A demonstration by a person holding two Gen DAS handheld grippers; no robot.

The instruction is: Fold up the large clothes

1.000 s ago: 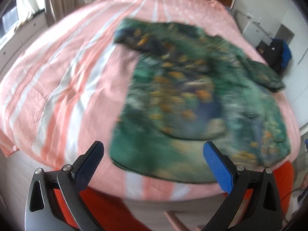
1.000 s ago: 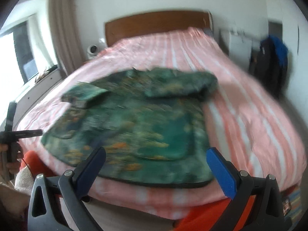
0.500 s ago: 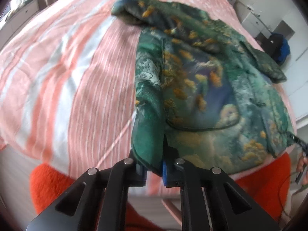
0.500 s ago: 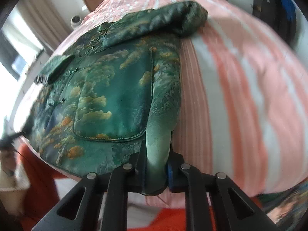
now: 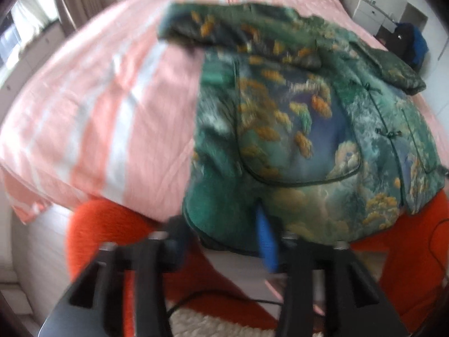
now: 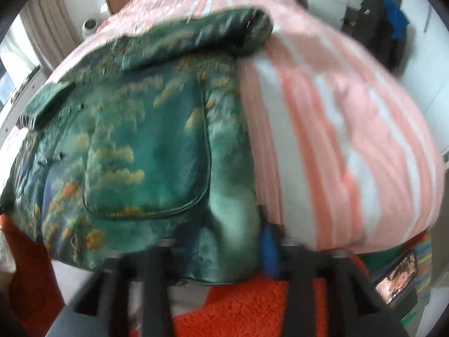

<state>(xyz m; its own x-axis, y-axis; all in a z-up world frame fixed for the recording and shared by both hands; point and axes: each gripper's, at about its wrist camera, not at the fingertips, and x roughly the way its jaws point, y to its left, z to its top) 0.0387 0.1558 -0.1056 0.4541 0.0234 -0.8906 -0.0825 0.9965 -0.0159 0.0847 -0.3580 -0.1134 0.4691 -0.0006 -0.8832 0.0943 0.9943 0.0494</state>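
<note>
A green patterned jacket (image 5: pixel 294 129) with gold and blue print lies spread on the pink striped bed (image 5: pixel 106 98), its hem hanging over the near edge. It fills the left half of the right wrist view (image 6: pixel 146 151). My left gripper (image 5: pixel 221 241) is at the jacket's lower left hem corner, jaws parted with the fabric between them, blurred. My right gripper (image 6: pixel 219 247) is at the lower right hem corner, jaws likewise parted around the hem. Both sleeves lie folded across the top of the jacket.
Orange rug (image 5: pixel 112 224) covers the floor below the bed's edge, also in the right wrist view (image 6: pixel 247 306). A dark bag with blue (image 5: pixel 412 42) stands by a white cabinet at the far right. A phone (image 6: pixel 398 278) lies on the floor at right.
Half a second ago both grippers were shut on the hem corners; now both jaws have spread apart and pulled back a little. The jacket lies flat as before.
</note>
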